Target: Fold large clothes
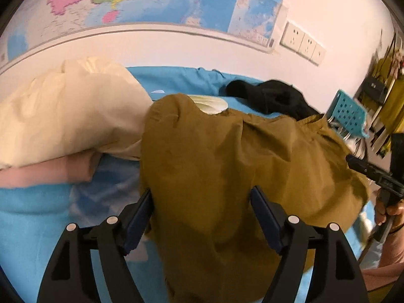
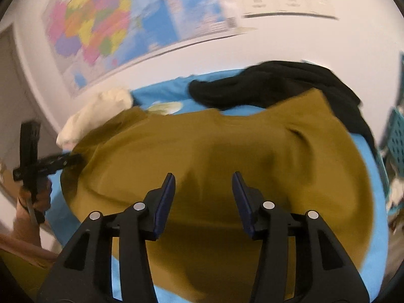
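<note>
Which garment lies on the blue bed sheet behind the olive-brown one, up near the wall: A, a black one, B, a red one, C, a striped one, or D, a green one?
A: a black garment lies bunched on the blue sheet behind the olive-brown garment, close to the wall, in both wrist views.

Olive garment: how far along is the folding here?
Done: the olive garment lies spread on the blue bed sheet, no fold visible. In hand: nothing; left tongs and right tongs are open above it. Left: every fold, plus the black garment.
</note>
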A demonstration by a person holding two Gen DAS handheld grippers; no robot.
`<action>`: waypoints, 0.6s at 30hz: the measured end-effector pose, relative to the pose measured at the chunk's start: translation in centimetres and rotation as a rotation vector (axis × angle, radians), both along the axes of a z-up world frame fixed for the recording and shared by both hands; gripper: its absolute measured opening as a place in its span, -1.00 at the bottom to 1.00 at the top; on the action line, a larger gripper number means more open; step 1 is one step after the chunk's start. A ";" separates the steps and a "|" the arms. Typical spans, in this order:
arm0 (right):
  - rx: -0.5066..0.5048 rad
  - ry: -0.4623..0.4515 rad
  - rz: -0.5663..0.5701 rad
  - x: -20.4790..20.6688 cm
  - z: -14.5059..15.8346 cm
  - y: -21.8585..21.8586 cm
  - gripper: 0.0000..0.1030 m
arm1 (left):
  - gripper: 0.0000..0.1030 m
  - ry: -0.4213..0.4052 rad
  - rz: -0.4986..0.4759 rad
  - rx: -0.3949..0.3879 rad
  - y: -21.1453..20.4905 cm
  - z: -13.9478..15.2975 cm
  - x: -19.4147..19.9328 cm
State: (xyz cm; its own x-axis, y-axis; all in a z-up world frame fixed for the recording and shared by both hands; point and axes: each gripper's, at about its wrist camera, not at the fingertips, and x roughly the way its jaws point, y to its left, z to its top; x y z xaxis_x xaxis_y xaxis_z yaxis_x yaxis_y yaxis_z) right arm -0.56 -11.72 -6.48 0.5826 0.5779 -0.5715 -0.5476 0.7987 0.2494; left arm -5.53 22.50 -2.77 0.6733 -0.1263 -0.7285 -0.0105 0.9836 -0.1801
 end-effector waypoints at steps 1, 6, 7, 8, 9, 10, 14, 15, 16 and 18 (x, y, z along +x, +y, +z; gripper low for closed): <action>-0.018 0.003 0.016 0.3 -0.4 1.1 -0.08 | 0.39 0.012 -0.002 0.030 -0.3 -0.7 0.5; -0.106 0.073 0.014 2.3 -3.4 3.0 -0.20 | 0.37 0.069 0.016 0.019 0.4 -2.7 1.1; -0.086 0.084 0.010 2.3 -3.3 2.6 -0.22 | 0.37 0.064 0.021 0.029 0.5 -2.3 0.9; -0.084 0.089 0.006 2.2 -3.1 2.4 -0.23 | 0.38 0.059 0.028 0.038 0.6 -1.9 0.8; -0.079 0.090 -0.004 2.1 -2.6 2.1 -0.22 | 0.38 0.050 0.041 0.047 0.7 -1.1 0.5; -0.067 0.087 -0.010 2.0 -2.2 1.8 -0.17 | 0.38 0.015 0.055 0.058 0.7 0.0 0.1; 0.011 0.043 0.032 1.1 0.3 2.2 -0.13 | 0.34 -0.154 -0.027 0.030 -0.4 4.0 -1.2; 0.016 0.033 0.047 1.1 0.7 3.0 -0.12 | 0.32 -0.165 -0.069 0.005 -0.9 4.3 -1.0; 0.026 0.031 0.068 1.3 1.0 4.1 -0.10 | 0.27 -0.161 -0.109 -0.011 -1.5 4.4 -0.6; 0.019 0.032 0.110 1.7 1.1 6.2 -0.11 | 0.14 -0.104 -0.176 0.021 -3.5 3.1 1.1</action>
